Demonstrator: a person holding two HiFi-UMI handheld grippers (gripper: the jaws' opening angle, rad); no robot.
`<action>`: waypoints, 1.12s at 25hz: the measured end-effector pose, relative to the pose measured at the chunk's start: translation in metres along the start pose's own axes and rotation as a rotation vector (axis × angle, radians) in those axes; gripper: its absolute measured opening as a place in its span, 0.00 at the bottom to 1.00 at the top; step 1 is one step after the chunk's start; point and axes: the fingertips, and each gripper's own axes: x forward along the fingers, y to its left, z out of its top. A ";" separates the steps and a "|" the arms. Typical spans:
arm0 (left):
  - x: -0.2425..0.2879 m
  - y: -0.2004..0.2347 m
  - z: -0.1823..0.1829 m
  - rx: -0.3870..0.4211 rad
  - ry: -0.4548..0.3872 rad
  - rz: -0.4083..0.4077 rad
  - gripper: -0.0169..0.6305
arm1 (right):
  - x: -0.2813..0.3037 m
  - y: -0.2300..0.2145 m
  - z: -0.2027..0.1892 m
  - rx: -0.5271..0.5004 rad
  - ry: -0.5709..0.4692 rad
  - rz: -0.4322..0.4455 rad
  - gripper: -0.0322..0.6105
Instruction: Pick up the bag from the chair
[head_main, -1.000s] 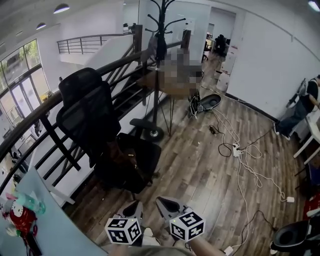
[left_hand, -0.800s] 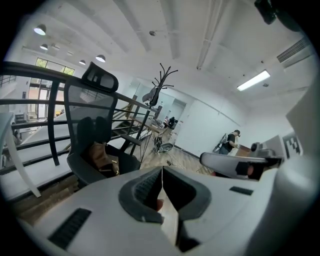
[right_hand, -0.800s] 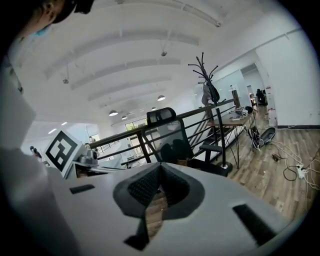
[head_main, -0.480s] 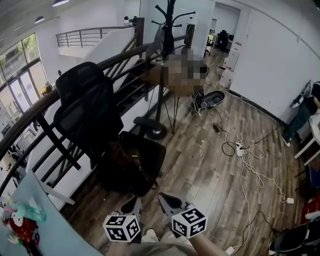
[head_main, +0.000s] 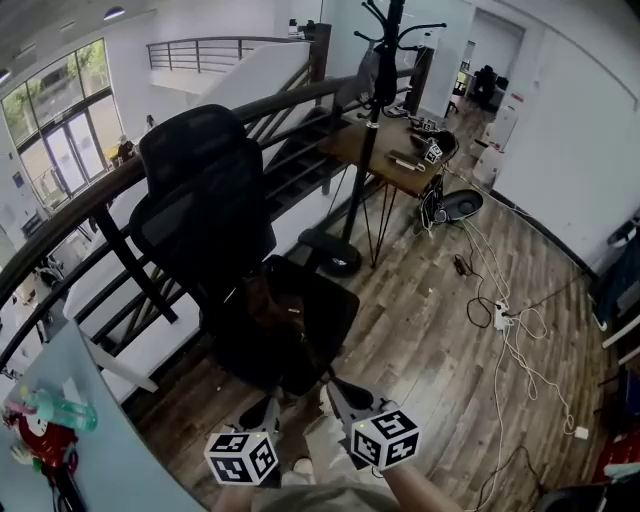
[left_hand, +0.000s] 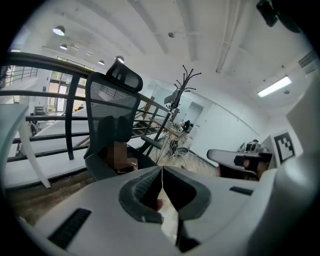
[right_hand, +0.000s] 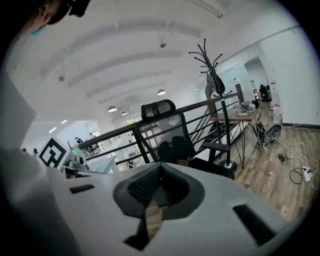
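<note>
A dark brown bag (head_main: 268, 308) lies on the seat of a black mesh office chair (head_main: 205, 205), against the backrest. Both grippers are low at the bottom of the head view, short of the seat's front edge. My left gripper (head_main: 264, 410) is shut and empty, its pads meeting in the left gripper view (left_hand: 161, 171). My right gripper (head_main: 341, 393) is also shut with nothing in it (right_hand: 159, 165). The chair (left_hand: 109, 120) stands ahead in the left gripper view. In the right gripper view the chair (right_hand: 162, 131) shows a bit of the bag (right_hand: 183, 162) just above the jaws.
A dark stair railing (head_main: 90, 215) runs behind the chair. A coat stand (head_main: 383, 60) and a wooden desk (head_main: 385, 155) stand beyond it. Cables and a power strip (head_main: 501, 315) lie on the wood floor at right. A light blue table (head_main: 95, 450) with a bottle is at lower left.
The view has closed in on the chair, which now sits larger and nearer. Both grippers have moved slightly forward towards the seat and stay shut.
</note>
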 end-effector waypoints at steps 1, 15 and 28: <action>0.003 0.006 0.002 -0.008 -0.003 0.015 0.03 | 0.008 -0.001 0.003 -0.005 0.003 0.013 0.05; 0.081 0.056 0.037 -0.108 -0.014 0.154 0.03 | 0.127 -0.059 0.015 -0.048 0.124 0.143 0.05; 0.143 0.109 0.025 -0.256 0.007 0.258 0.03 | 0.231 -0.104 -0.037 -0.063 0.264 0.183 0.05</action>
